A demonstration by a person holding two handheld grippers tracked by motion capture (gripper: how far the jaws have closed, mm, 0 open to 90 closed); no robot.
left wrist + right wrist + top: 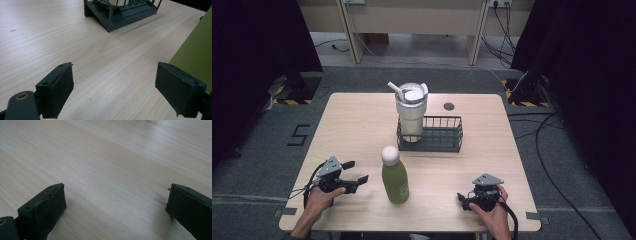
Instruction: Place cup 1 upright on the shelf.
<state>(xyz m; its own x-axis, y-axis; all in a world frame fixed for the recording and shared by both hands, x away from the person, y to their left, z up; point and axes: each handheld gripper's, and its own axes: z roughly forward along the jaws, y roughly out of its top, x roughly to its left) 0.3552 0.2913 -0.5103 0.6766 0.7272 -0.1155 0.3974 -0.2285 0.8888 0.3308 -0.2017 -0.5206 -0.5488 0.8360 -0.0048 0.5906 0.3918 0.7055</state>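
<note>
A green bottle with a white cap stands upright near the table's front middle. Its green side also fills the right edge of the left gripper view. My left gripper rests on the table just left of the bottle, open, its jaws wide apart with bare wood between them. A dark wire basket sits behind the bottle and holds a white lidded tumbler with a straw. My right gripper lies at the front right, open over bare tabletop.
The light wooden table has a small black round insert near its back edge. Dark curtains stand on both sides, and cables run across the grey floor at the right.
</note>
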